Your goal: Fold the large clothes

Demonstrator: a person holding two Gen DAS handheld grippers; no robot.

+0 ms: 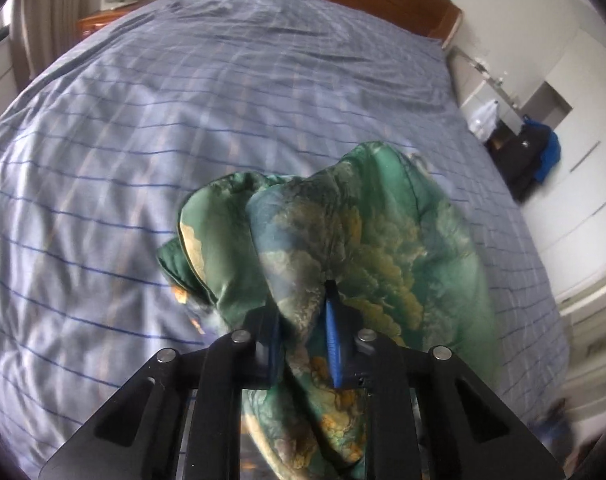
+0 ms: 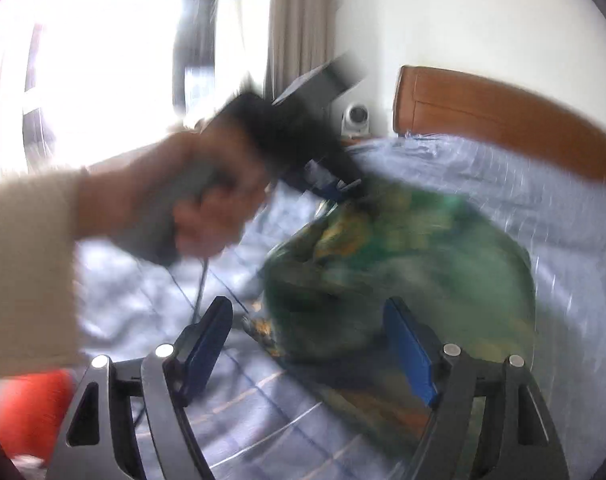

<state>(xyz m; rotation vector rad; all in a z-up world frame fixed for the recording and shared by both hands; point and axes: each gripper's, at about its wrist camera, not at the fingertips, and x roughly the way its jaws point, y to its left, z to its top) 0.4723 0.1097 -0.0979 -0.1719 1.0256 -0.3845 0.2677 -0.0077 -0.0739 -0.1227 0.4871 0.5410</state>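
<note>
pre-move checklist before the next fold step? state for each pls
1. Left gripper clamped on the garment: ok, cloth bunched between its fingers.
2. Right gripper free to grab: ok, jaws wide, nothing between them.
3. Garment laid flat for folding: not ok, it hangs crumpled in a lump above the bed.
4. Free edge or corner for the right gripper: cannot tell, right view is motion-blurred.
5. Landing area on the bed: ok, bare sheet left of the garment.
</note>
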